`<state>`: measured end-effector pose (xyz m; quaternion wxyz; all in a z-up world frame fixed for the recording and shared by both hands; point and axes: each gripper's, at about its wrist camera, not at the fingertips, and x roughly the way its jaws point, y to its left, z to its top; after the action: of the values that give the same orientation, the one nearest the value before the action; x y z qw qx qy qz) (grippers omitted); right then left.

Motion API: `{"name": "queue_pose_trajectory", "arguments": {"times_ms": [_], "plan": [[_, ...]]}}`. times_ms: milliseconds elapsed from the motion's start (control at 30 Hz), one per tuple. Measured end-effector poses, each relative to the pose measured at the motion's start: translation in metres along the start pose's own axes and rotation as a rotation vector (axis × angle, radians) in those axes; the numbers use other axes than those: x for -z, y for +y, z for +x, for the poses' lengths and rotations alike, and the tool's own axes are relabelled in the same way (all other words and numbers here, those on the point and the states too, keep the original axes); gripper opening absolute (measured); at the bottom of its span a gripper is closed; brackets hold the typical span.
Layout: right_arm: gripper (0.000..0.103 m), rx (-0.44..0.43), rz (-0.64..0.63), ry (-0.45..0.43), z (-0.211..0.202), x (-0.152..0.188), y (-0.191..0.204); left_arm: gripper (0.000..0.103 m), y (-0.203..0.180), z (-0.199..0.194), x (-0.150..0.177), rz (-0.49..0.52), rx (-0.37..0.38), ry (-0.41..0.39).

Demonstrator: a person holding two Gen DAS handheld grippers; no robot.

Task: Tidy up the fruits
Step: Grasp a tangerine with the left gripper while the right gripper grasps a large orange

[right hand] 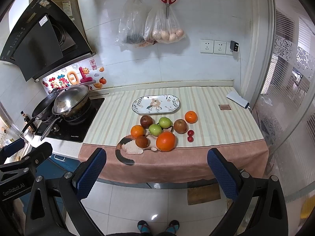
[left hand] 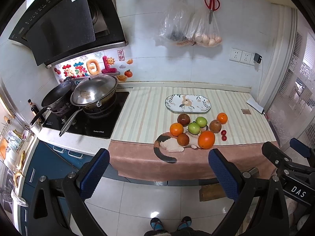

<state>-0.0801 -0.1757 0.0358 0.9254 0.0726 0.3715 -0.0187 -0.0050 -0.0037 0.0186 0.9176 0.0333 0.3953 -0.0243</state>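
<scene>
**On the striped counter cloth: loose fruit, plate unfilled**

Left wrist view
- Left gripper [left hand: 159, 174]: jaws spread wide, nothing between the blue pads; held back from the counter edge, over the floor.
- Right gripper [left hand: 289, 153]: partly seen at the right margin, also short of the counter.
- Oval plate [left hand: 188, 103]: patterned, lying flat behind the fruit near the wall; nothing on it.
- Fruit cluster, in front of the plate: large orange [left hand: 206, 139] nearest the edge; smaller orange [left hand: 176, 129] to its left; third orange [left hand: 222, 118] at the back right; two green apples [left hand: 194, 128] touching at centre; three brownish-red fruits [left hand: 183, 119]; two cherry tomatoes [left hand: 223, 135] just right of the cluster.
- Several fruits rest on a cat-shaped mat [left hand: 169, 145].
- Covered wok [left hand: 94, 92] on the stove, well left.

Right wrist view
- Right gripper [right hand: 157, 174]: jaws fully apart, holding nothing, aimed at the cluster from beyond the cloth's front edge.
- Large orange [right hand: 165, 141] sits almost dead ahead; plate [right hand: 155, 103] directly behind the group.

Handling note (judgement)
- Work appears not yet begun. Best to take an outer fruit first, probably the large orange, since its sides are free. Centre the pads on its widest part, close gently, lift clear of its neighbours before carrying it back to the plate. The round fruit may roll if nudged; the tomatoes need the lightest grip.
</scene>
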Motion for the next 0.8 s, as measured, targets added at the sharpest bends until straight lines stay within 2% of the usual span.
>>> {"name": "queue_pose_trajectory", "arguments": {"times_ms": [267,400,600,800], "plan": [[0.103,-0.001,0.003,-0.003,0.0,0.0,0.0,0.103,0.0,0.001,0.0,-0.001,0.005,-0.001],[0.103,-0.013,0.046,0.004,0.006,-0.002,0.0,0.103,0.002,0.007,-0.007,0.009,-0.005,0.003],[0.103,-0.014,0.136,0.033,0.035,-0.008,-0.007,0.103,0.014,0.052,-0.024,0.035,-0.033,0.031],[0.103,0.022,0.17,0.095,0.095,-0.01,-0.01,0.103,0.022,0.122,-0.025,0.075,-0.004,0.143]]}}
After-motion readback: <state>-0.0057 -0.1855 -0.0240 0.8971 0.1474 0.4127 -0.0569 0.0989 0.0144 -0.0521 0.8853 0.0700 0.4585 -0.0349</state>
